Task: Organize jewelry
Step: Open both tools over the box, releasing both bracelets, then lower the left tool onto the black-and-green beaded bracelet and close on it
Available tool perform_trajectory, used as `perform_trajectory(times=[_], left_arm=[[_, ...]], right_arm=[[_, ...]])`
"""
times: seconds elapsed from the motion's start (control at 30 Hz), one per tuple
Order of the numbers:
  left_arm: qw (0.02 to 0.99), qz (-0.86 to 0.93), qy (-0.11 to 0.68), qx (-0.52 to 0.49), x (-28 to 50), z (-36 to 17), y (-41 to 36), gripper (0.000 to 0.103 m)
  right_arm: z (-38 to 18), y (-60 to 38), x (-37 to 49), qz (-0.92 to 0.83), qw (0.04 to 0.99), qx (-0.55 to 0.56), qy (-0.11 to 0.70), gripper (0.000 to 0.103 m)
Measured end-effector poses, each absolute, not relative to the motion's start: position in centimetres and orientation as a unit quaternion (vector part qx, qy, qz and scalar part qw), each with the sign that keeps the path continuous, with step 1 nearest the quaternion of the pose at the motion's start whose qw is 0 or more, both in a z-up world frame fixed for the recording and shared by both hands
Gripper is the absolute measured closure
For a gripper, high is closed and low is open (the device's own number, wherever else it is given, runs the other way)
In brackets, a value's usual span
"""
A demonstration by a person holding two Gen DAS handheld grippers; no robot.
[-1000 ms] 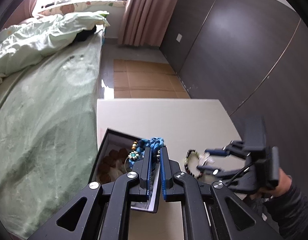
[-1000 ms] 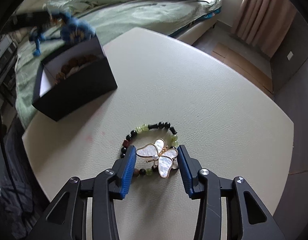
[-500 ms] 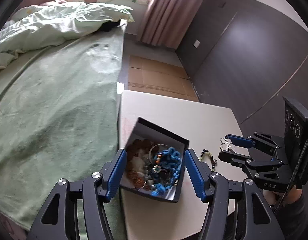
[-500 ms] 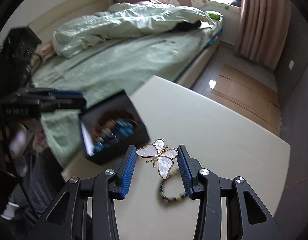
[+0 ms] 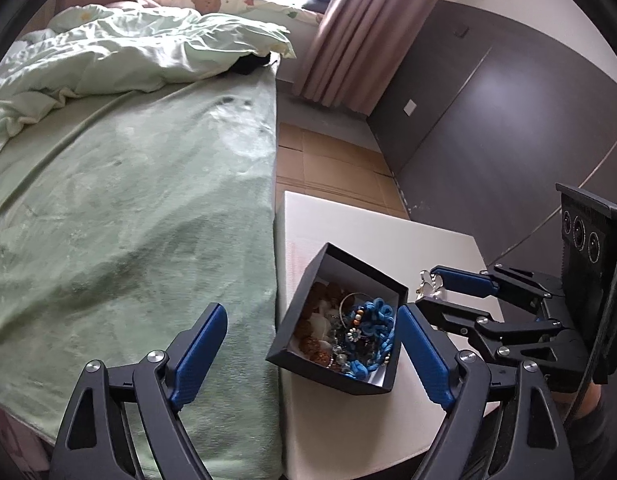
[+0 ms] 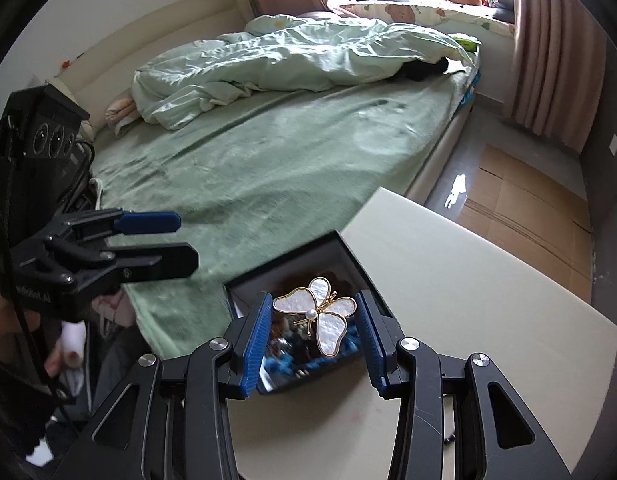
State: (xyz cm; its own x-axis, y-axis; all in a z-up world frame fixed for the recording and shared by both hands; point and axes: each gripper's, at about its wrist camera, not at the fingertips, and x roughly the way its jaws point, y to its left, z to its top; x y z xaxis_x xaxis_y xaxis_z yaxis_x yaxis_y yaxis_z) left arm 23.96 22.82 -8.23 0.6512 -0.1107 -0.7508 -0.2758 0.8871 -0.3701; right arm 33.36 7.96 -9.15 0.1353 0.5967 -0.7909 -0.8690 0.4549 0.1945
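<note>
A black box (image 5: 296, 312) on the white table (image 5: 348, 232) holds several pieces, with a blue woven bracelet (image 5: 374, 330) on top. My left gripper (image 5: 308, 346) hangs above the box's near-left side. Its jaws are opening and stand wide, with nothing between the pads. My right gripper (image 6: 312, 320) is shut on a white and gold butterfly brooch (image 6: 320, 316), which it holds in the air over the box (image 6: 284, 260). In the left wrist view, the right gripper (image 5: 430, 290) comes in from the right with the brooch (image 5: 428, 282) at its tips. The left gripper (image 6: 176, 240) shows at the left of the right wrist view.
A bed with a green blanket (image 5: 128, 200) runs along the table's left edge, with a rumpled duvet (image 6: 308, 52) at its far end. Cardboard sheets (image 6: 528, 192) cover the floor beyond the table. A dark wall (image 5: 488, 120) stands to the right.
My left gripper let go of the blue bracelet, which now lies in the box, then opened wide and drew back. My right gripper lifted the brooch off the table and carried it over the box.
</note>
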Motion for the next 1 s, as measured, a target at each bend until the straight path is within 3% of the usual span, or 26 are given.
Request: perform_trajectory(times=[0.07,0.13,0.23,0.6,1.0], left_arm=[[0.878,0.046,0.416,-0.233,23.9,-8.2,22.8,0.016],[0.879,0.039,0.417,-0.228,24.0,-8.1,22.4,0.016],[0.882,0.028,0.416,-0.22,24.3,-7.9,21.5,0.016],[0.905,-0.023,0.391,-0.166,25.3,-6.7,16.1,0.016],[0.924,-0.027,0.371,-0.09,26.4,-5.8,10.4,0.016]], right_arm=[[-9.0,8.1,33.5,0.485,0.74,-0.156,0.439,0.05],[-8.6,7.3,33.6,0.476,0.751,-0.138,0.436,0.034],[-8.2,5.5,33.6,0.463,0.764,-0.112,0.435,0.025],[-9.0,-4.5,32.4,0.363,0.832,-0.002,0.418,0.025],[-10.6,-11.9,31.5,0.272,0.861,0.032,0.428,0.025]])
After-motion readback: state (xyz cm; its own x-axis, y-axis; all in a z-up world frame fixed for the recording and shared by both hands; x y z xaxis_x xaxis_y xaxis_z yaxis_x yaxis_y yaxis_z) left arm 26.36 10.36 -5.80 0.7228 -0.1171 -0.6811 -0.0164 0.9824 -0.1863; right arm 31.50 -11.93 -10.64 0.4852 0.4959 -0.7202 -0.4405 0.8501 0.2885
